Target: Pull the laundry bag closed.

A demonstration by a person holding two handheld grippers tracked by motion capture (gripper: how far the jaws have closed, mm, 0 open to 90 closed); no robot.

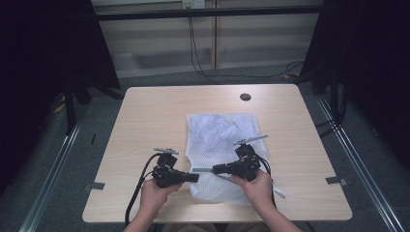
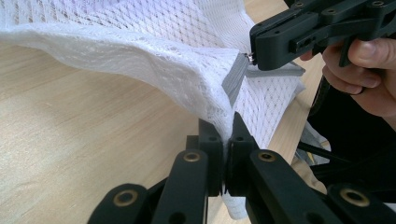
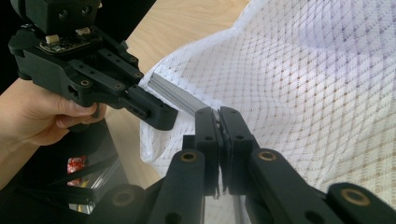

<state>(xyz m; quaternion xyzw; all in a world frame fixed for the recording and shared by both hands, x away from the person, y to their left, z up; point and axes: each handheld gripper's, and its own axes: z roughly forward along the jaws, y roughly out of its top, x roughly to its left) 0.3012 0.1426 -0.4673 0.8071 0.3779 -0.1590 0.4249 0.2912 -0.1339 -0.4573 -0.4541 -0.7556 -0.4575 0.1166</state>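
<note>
We start at the left. Our left gripper (image 1: 193, 177) sits at the near-left corner of the white mesh laundry bag (image 1: 222, 140), its jaws pressed together on the bag's edge beside the grey zipper strip (image 1: 203, 170); the left gripper view confirms mesh (image 2: 154, 60) pinched between the jaws. The bag itself lies flat near the middle of the wooden table (image 1: 145, 121), with crumpled white contents showing toward its far end. Moving right, our right gripper (image 1: 216, 169) points leftward along the near edge, jaws closed on what we judge to be the zipper pull at the strip (image 3: 175, 95). We judge the bag secured and the zipper work barely begun; whether it is opening or closing we cannot tell. The run along the strip remains.
</note>
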